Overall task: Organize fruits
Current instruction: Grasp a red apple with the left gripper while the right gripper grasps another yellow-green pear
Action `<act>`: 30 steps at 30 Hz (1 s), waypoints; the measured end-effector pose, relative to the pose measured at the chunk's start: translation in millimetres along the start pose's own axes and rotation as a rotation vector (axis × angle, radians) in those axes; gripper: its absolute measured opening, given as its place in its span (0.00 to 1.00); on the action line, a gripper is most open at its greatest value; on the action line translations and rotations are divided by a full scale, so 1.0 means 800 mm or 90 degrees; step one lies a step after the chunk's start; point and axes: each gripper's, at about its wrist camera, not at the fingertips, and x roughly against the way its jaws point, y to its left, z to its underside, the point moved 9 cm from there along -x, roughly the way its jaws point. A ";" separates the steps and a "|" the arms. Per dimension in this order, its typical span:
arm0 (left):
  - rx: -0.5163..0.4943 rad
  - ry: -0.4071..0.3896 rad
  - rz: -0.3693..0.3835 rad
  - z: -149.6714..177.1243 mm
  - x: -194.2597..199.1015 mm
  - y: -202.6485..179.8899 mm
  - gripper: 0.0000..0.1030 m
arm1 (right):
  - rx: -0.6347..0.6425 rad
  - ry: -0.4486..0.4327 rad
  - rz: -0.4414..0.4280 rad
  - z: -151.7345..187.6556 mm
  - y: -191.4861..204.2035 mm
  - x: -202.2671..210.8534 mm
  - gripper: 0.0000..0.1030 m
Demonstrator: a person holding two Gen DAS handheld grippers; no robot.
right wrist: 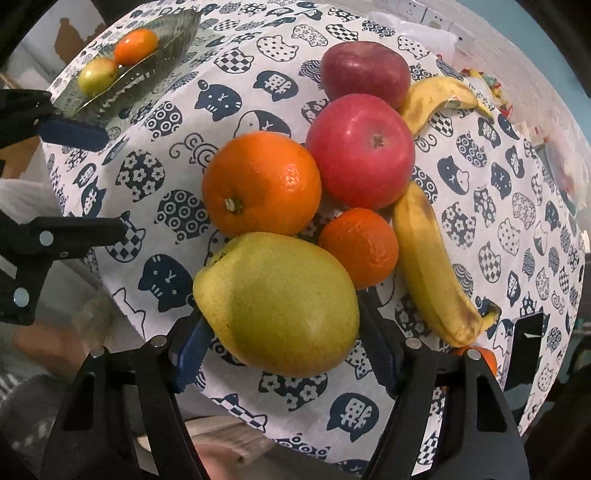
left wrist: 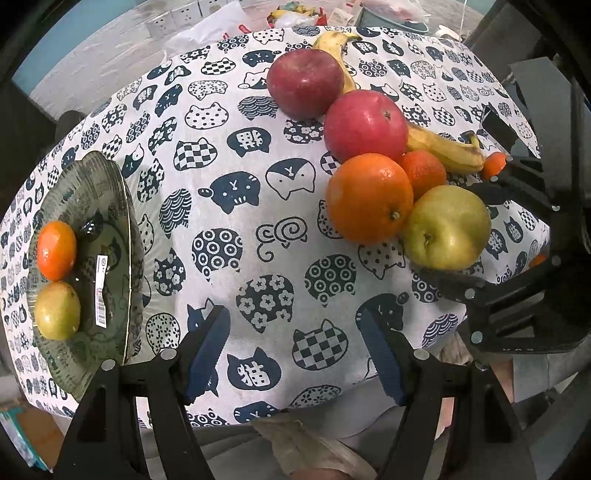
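A pile of fruit lies on the cat-print tablecloth (left wrist: 258, 206): two red apples (left wrist: 364, 125), a large orange (left wrist: 369, 197), a small tangerine (left wrist: 424, 171), two bananas (left wrist: 443, 147) and a big green pear (left wrist: 447, 227). My right gripper (right wrist: 284, 343) is open with its blue pads on both sides of the pear (right wrist: 277, 302); I cannot tell if they touch it. My left gripper (left wrist: 295, 354) is open and empty over the near table edge. A glass plate (left wrist: 122, 258) at the left holds a tangerine (left wrist: 56, 249) and a small green fruit (left wrist: 57, 310).
Another small tangerine (left wrist: 493, 165) lies behind the right gripper, beside the banana tip. Plastic bags and clutter (left wrist: 295, 14) sit beyond the far table edge. The plate also shows at the upper left of the right wrist view (right wrist: 166, 44).
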 end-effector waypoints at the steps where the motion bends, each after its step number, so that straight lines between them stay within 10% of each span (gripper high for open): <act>1: 0.001 -0.001 0.001 -0.001 0.000 0.000 0.72 | -0.004 0.002 -0.002 0.001 -0.001 0.000 0.71; 30: 0.105 -0.064 0.039 -0.125 0.023 0.020 0.77 | -0.186 -0.142 0.004 -0.049 -0.134 0.081 0.71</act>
